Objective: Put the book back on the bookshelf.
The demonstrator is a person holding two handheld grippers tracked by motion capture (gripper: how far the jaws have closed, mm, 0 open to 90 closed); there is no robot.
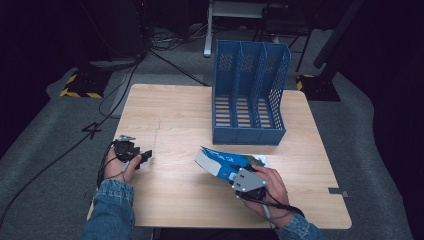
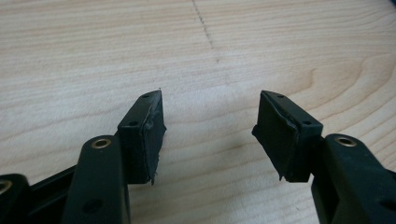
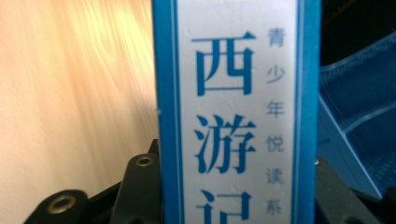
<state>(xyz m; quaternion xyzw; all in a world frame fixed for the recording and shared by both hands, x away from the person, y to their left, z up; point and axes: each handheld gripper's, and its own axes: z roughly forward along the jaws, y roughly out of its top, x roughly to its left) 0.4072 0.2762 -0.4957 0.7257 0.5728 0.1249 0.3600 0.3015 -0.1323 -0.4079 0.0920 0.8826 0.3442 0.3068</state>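
Blue book (image 1: pixel 222 162) clamped by the spine and tilted over the table's near side

The book is thick, with a blue cover and a white block of pages facing left in the high view; its left end is raised off the wood, and it sits just in front of the blue file rack (image 1: pixel 248 95). In the right gripper view its white spine (image 3: pixel 238 112), edged in blue, carries large blue Chinese characters and stands upright between the black jaws.

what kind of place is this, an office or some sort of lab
Most likely a recording lab or studio set up like a desk. A lone wooden table stands on grey carpet in a dark room, cables trail across the floor, and hazard-striped stand feet sit behind it. The blue file rack and book look like props.
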